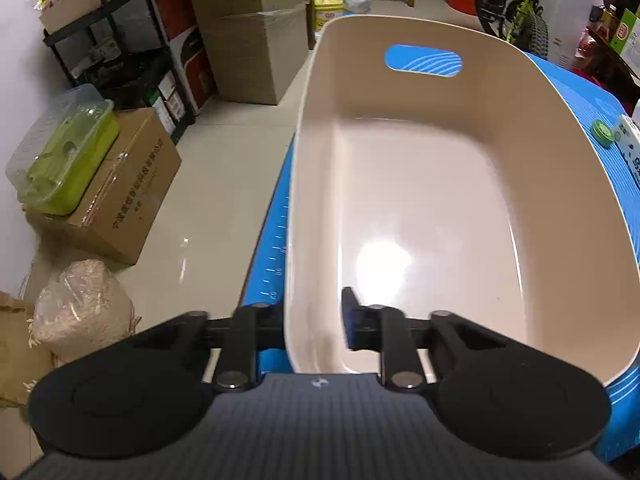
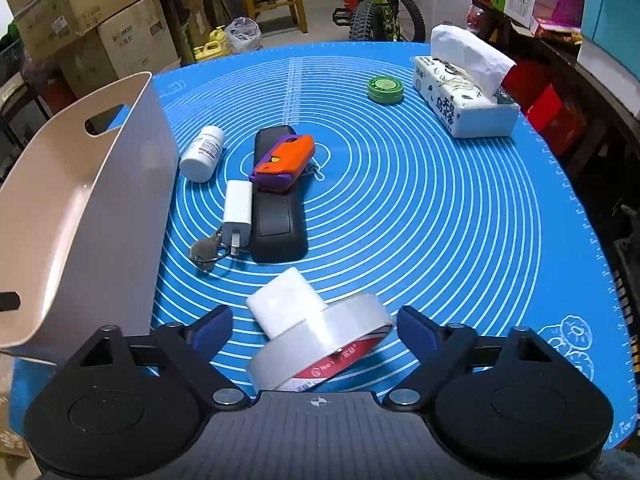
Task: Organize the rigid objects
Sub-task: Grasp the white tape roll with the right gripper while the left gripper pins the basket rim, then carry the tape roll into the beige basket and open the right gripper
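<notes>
A beige plastic bin point(image 1: 500, 128) stands empty on the blue mat; it also shows at the left of the right wrist view point(image 2: 72, 216). My left gripper point(image 1: 316, 320) is shut on the bin's near wall, one finger inside and one outside. My right gripper point(image 2: 316, 328) is open, its fingers on either side of a roll of clear tape point(image 2: 320, 344) that leans on a white box point(image 2: 286, 300). Further on lie a black remote point(image 2: 278, 216), an orange and purple toy point(image 2: 284, 160), a white charger point(image 2: 238, 204), keys point(image 2: 206, 252) and a white pill bottle point(image 2: 202, 152).
A green round tin point(image 2: 385, 89) and a tissue box point(image 2: 464, 96) sit at the far right of the blue mat point(image 2: 440, 220). Cardboard boxes point(image 1: 128, 184), a rack and a bicycle point(image 2: 384, 12) stand on the floor beyond the table.
</notes>
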Demonstrator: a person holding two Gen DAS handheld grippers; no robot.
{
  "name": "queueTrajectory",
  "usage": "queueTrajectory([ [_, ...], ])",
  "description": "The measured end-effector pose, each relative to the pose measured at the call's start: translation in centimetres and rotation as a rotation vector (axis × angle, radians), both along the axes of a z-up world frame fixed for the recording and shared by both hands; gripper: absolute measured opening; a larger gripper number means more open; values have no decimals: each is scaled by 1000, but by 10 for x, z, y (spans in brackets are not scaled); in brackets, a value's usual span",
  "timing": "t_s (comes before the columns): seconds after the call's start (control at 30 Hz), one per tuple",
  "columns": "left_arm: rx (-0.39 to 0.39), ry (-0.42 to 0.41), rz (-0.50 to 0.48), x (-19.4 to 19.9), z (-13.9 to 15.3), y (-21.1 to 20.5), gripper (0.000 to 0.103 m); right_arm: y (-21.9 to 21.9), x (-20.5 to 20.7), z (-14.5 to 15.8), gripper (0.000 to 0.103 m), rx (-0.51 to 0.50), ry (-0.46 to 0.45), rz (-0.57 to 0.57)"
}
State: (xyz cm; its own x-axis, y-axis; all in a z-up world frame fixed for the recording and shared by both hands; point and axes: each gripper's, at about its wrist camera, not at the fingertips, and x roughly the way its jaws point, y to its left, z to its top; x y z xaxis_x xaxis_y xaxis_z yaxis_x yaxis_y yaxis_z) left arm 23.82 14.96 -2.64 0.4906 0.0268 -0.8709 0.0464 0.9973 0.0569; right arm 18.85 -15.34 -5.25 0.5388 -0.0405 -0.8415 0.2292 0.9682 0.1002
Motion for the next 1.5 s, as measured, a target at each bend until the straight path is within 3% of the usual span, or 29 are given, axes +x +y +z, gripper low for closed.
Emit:
queueTrajectory([
  [0.13, -10, 1, 14, 2, 2, 3, 19, -2, -6, 2, 73, -11, 6, 5],
  [0.23, -4, 1, 33, 5, 1, 7, 8, -7, -11, 4, 66, 1, -10, -3],
  [0.33, -39, 3, 47, 7, 2, 14, 6, -9, -15, 12, 51, -18, -39, 1],
  [0.6, -59, 1, 49, 8, 1, 15, 5, -16, -18, 17, 30, -54, -49, 11],
  [1.27, -93, -13, 46, 5, 0, 20, 4, -1, -21, 14, 29, -155, -75, 109],
  [1.5, -95, -13, 45, 6, 0, 20, 3, -2, -23, 15, 28, -177, -88, 92],
])
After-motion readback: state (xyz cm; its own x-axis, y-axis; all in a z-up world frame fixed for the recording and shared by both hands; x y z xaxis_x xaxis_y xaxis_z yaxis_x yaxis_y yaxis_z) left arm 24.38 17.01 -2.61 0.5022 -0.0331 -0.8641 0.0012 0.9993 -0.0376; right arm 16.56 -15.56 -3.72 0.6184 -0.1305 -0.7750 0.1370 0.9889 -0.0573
